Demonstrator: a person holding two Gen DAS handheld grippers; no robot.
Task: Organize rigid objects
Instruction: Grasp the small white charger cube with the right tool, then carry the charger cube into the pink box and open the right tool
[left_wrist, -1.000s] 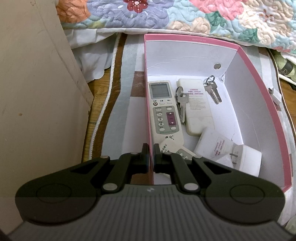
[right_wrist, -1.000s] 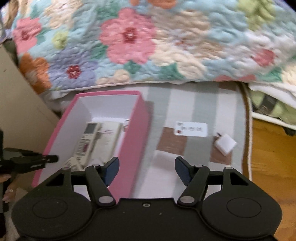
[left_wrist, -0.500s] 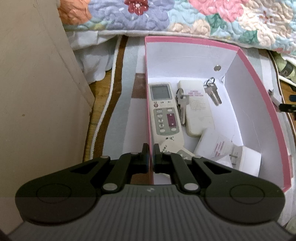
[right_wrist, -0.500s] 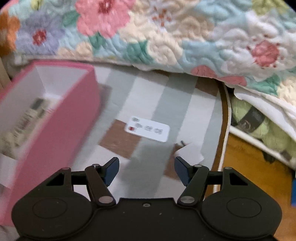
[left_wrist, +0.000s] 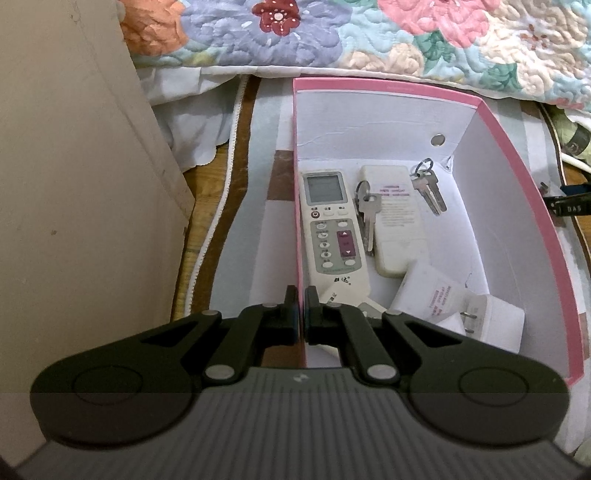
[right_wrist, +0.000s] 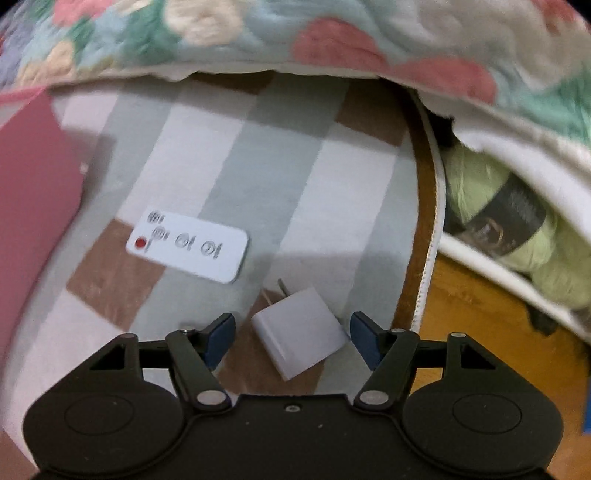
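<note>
The left gripper (left_wrist: 300, 312) pinches the pink cardboard box's (left_wrist: 524, 206) near-left wall; the wide-open right gripper (right_wrist: 291, 338) straddles a white plug adapter (right_wrist: 301, 332), with a flat white remote (right_wrist: 188, 247) lying far-left on the striped mat (right_wrist: 258, 147).

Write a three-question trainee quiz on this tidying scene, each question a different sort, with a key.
1. True or false: the left gripper is shut on the pink box wall.
2. Which item lies between the right gripper jaws? A) white plug adapter B) keys C) slim white remote
3. Fill in: inside the box, a key bunch lies between the air-conditioner remote and a ____ remote.

Key: 1 true; 2 A; 3 face-down white.
</note>
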